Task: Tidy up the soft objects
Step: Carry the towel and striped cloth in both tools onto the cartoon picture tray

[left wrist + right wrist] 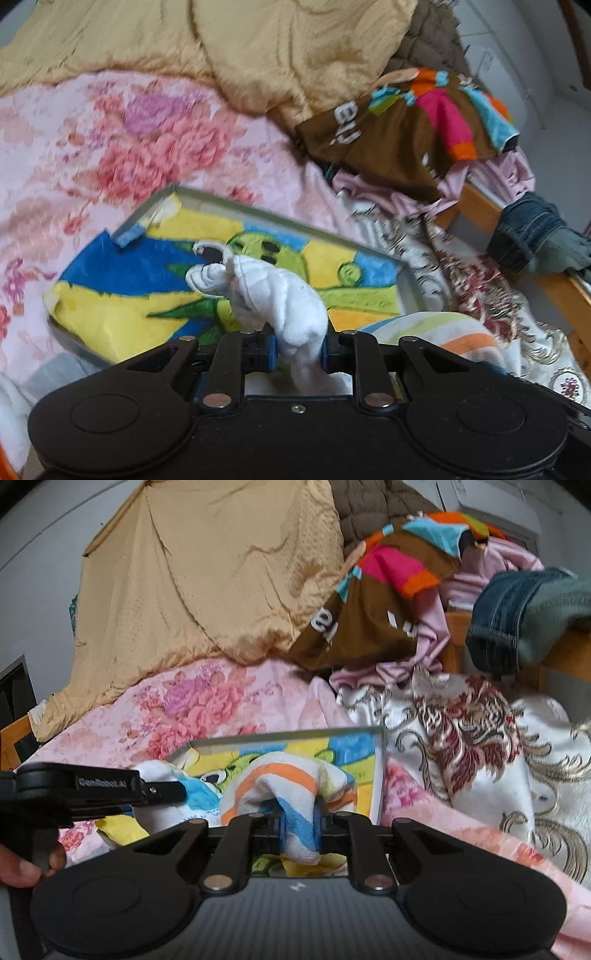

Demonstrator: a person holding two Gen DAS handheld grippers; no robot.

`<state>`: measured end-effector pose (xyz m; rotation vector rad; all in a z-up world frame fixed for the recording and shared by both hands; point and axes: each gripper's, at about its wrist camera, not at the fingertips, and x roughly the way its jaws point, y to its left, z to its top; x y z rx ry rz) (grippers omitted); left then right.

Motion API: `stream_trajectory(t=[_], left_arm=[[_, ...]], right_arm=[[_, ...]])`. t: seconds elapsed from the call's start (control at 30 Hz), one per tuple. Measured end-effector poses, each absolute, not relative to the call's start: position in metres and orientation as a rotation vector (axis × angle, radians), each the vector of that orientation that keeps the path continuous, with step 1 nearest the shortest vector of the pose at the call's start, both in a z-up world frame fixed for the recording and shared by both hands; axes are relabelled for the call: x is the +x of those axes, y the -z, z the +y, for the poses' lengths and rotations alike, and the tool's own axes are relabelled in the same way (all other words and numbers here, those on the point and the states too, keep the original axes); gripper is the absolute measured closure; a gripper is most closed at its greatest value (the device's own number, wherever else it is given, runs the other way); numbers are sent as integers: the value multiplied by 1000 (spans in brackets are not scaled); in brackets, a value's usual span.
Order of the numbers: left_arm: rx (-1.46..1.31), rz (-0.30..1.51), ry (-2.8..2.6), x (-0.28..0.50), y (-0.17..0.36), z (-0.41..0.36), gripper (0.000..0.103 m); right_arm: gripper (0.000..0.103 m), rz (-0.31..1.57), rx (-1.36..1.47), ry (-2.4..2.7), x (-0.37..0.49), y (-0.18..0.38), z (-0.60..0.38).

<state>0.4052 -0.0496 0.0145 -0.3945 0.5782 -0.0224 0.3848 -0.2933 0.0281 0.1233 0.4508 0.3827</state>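
Observation:
My left gripper [297, 350] is shut on a white cloth [280, 295] and holds it over a metal tray [207, 195] lined with a yellow, blue and green cartoon towel [122, 291]. My right gripper [299, 825] is shut on a striped orange, blue and white towel [291, 786], above the same tray [378, 768]. The left gripper's body [85, 786] shows at the left of the right wrist view, with the white cloth [162, 779] beside it. The striped towel also shows in the left wrist view [436, 328].
The tray lies on a pink floral bedsheet [110, 147]. A tan quilt [221, 48] is piled at the back. A brown multicoloured garment [406, 122], pink clothes [424, 638], jeans [517, 616] and a white patterned fabric [480, 731] lie to the right, by the wooden bed frame [476, 206].

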Motion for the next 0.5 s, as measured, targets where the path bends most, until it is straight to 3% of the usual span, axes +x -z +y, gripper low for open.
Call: stream_trajectory(t=[0.23, 0.5], left_arm=[[-402, 635, -15, 406, -1, -46, 80], [-377, 644, -54, 391, -7, -44, 66]], right_arm=[[82, 513, 137, -371, 393, -19, -298], [63, 528, 133, -377, 390, -19, -296]])
